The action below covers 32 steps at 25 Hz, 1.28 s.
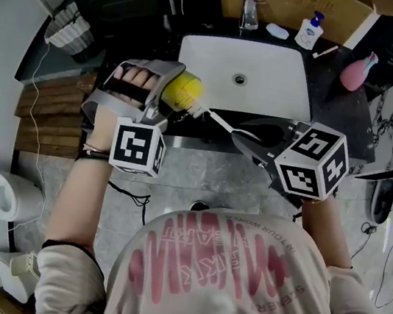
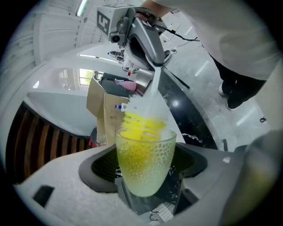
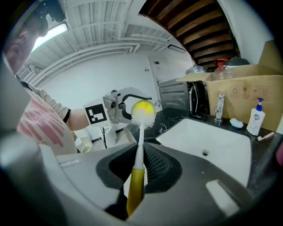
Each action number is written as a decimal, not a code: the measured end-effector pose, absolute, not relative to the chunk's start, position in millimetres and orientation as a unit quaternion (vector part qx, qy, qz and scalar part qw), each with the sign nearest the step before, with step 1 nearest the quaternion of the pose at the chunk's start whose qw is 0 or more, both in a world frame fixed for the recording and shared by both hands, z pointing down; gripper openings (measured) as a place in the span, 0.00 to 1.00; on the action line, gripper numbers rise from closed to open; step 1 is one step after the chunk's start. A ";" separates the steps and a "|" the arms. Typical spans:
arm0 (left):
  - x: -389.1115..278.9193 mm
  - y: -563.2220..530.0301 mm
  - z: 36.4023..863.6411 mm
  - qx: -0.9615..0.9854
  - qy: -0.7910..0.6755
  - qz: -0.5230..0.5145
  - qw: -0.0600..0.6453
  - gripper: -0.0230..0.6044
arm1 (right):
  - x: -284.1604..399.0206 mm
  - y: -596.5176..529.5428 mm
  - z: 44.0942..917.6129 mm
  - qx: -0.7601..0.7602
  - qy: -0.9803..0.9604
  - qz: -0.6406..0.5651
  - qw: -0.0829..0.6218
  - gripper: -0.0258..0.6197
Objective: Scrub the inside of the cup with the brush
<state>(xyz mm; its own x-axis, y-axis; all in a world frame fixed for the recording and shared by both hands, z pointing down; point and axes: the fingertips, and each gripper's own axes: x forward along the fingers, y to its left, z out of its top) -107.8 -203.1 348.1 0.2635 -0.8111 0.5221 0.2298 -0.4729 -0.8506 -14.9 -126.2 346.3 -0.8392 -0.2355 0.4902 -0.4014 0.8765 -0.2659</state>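
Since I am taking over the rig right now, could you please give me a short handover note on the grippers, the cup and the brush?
Left gripper: shut on the dimpled glass cup, held near a front corner of the white sink.
Right gripper: shut on the yellow handle of the brush.
Done: the yellow bristle head sits in the cup's mouth.
Left: scrub the walls and bottom; how clean the cup is cannot be told.
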 end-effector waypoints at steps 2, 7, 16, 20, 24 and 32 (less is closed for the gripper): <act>-99.2 -199.7 347.3 -0.647 0.216 -0.560 0.469 0.63 | -15.0 -127.0 345.8 0.171 -0.941 0.183 0.227 0.12; -82.0 -192.3 348.8 -0.647 0.195 -0.559 0.480 0.63 | -15.0 -128.6 344.3 0.178 -0.940 0.181 0.226 0.12; -82.8 -194.3 353.6 -0.650 0.193 -0.560 0.476 0.63 | -13.3 -129.7 348.2 0.181 -0.938 0.181 0.233 0.12; -95.6 -202.6 351.6 -0.645 0.210 -0.565 0.469 0.63 | -11.8 -130.2 347.1 0.182 -0.939 0.180 0.229 0.12; -108.3 -206.7 345.9 -0.642 0.225 -0.568 0.462 0.63 | -12.6 -127.8 344.3 0.178 -0.941 0.180 0.226 0.12; -122.6 -215.0 320.5 -0.624 0.263 -0.562 0.474 0.63 | -11.4 -126.8 336.6 0.171 -0.945 0.184 0.212 0.12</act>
<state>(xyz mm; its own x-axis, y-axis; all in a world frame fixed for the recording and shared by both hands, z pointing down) -122.6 -215.0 320.5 0.2289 -0.8622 0.4518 0.2048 -0.4111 -0.8883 -11.4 -126.8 336.6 -0.8519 -0.2451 0.4627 -0.4006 0.8741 -0.2746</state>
